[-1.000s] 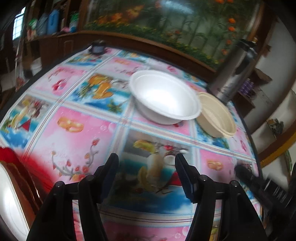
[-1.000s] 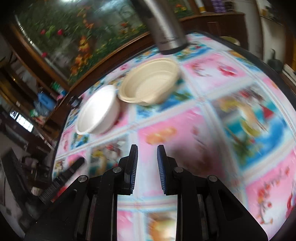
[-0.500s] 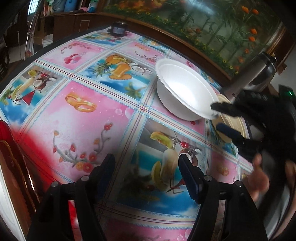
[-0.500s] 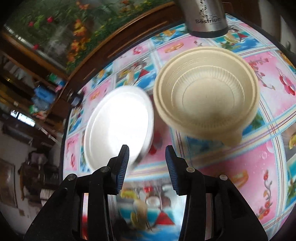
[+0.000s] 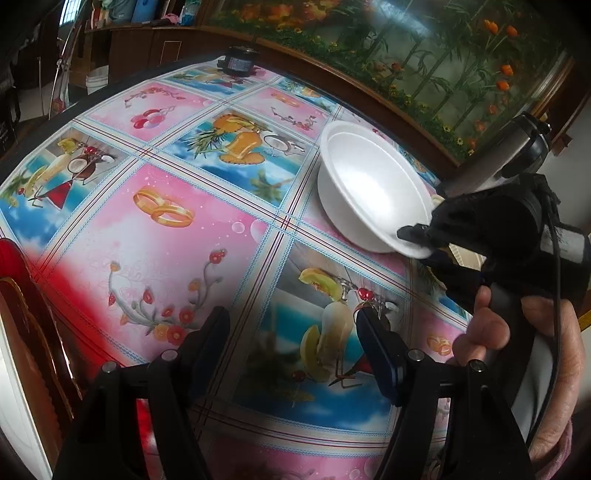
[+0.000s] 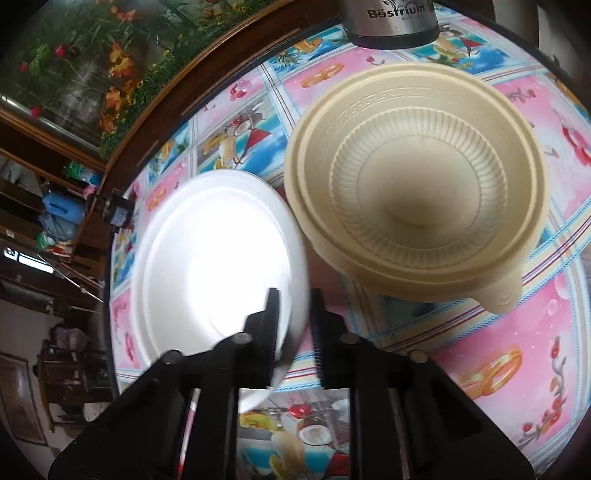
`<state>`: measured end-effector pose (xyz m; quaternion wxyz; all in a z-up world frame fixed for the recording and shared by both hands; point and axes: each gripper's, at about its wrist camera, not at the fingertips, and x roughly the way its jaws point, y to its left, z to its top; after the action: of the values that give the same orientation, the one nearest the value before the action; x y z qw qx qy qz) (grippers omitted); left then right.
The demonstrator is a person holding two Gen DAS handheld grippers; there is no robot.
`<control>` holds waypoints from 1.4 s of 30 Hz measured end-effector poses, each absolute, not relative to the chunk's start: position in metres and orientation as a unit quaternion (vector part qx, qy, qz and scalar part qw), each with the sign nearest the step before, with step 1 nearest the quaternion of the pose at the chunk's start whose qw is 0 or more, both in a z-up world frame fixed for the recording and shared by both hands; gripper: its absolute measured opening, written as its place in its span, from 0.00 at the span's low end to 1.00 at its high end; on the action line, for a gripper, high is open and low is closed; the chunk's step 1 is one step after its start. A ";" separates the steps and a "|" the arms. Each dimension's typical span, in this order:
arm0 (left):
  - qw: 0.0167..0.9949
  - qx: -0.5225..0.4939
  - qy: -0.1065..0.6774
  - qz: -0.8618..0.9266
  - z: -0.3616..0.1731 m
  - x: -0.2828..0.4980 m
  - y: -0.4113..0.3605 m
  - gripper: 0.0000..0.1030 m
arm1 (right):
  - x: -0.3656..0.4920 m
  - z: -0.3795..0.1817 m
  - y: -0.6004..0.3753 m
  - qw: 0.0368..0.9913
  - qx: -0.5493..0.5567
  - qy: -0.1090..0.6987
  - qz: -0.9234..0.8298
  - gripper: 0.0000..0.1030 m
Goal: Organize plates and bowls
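Note:
A white bowl [image 5: 369, 192] sits on the patterned tablecloth, touching a cream ribbed bowl [image 6: 417, 188] beside it. My right gripper [image 6: 293, 321] straddles the white bowl's [image 6: 218, 266] near rim, one finger inside and one outside, with a narrow gap still showing between the jaws. It also shows in the left wrist view [image 5: 417, 240] at the bowl's right rim. The cream bowl is mostly hidden behind it there. My left gripper [image 5: 291, 339] is open and empty, low over the tablecloth in front of the white bowl.
A steel flask [image 6: 391, 18] stands just behind the cream bowl. A small dark device [image 5: 238, 62] lies at the table's far edge. A red wooden chair back [image 5: 22, 332] is at the near left. A wooden ledge with flower panels runs behind the table.
My right gripper has moved in from the front and lowered onto the white bowl's rim, its jaws narrowing around it. My left gripper has stayed open and drifted slightly.

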<state>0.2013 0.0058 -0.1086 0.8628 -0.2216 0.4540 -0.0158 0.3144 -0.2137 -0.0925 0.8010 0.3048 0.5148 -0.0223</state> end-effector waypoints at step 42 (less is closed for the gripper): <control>0.851 -0.263 0.449 -0.066 -0.072 0.221 -0.009 0.76 | 0.200 -0.084 -0.307 0.822 0.366 0.425 0.100 0.23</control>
<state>0.2207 -0.0088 -0.0718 0.8514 -0.2628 0.4492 -0.0656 0.2003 -0.3066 -0.0838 0.8216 0.3661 0.4254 0.1000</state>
